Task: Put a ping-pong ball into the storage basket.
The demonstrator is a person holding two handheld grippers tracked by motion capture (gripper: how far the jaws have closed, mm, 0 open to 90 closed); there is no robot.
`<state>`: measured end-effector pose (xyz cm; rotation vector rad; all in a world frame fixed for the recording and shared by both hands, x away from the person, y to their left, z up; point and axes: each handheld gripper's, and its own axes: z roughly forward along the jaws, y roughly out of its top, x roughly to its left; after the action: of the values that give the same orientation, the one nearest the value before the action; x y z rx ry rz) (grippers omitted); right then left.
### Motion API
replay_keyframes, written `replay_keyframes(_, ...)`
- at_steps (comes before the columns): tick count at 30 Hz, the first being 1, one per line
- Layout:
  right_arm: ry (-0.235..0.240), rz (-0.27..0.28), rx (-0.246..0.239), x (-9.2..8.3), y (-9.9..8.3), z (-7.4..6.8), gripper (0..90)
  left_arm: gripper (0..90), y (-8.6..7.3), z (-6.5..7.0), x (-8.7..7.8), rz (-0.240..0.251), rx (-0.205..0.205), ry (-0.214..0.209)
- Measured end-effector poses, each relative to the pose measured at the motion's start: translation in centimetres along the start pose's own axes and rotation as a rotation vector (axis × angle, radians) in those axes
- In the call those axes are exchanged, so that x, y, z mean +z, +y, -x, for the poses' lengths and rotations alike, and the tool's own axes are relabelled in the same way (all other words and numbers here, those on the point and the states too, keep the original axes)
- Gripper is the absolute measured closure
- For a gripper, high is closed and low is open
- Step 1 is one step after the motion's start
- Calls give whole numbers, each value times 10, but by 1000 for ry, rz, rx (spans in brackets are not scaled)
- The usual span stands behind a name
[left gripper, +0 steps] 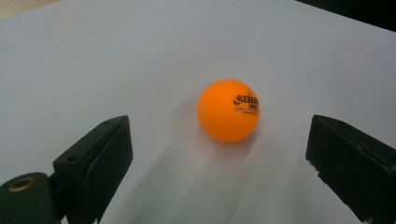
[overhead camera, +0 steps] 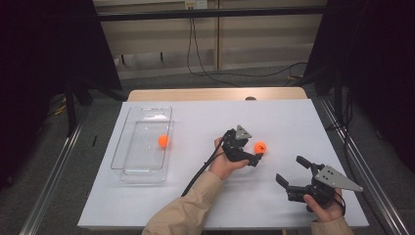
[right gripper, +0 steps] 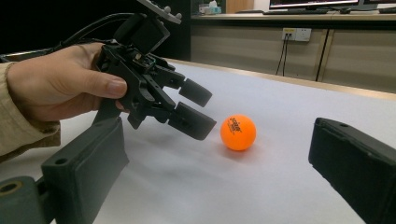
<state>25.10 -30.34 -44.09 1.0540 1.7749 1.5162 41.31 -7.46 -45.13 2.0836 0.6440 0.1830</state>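
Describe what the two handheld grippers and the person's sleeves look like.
Both the left gripper and the right gripper are black, with blocky fingers. Each carries a grey three-cornered plate. A black cable trails from the left. The sleeve is beige.

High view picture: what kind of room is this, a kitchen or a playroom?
Neither, most likely. It looks like a lab or workshop set up for recording. A white table stands between dark curtains, cables run over the floor, and a desk with computer screens stands at the wall behind.

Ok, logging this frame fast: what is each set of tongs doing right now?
Left tongs: open, empty, at the orange ball on the table.
Right tongs: open, empty.
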Motion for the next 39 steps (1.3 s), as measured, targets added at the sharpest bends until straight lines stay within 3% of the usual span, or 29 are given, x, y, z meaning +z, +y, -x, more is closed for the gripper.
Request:
replay_keyframes(17,1,-2,0,0,0,0,37,108,3,1,10,-3,-18,0)
replay_keyframes(39,0,3,7,0,0,0,38,301,5,-1,28,-33,-2,-19)
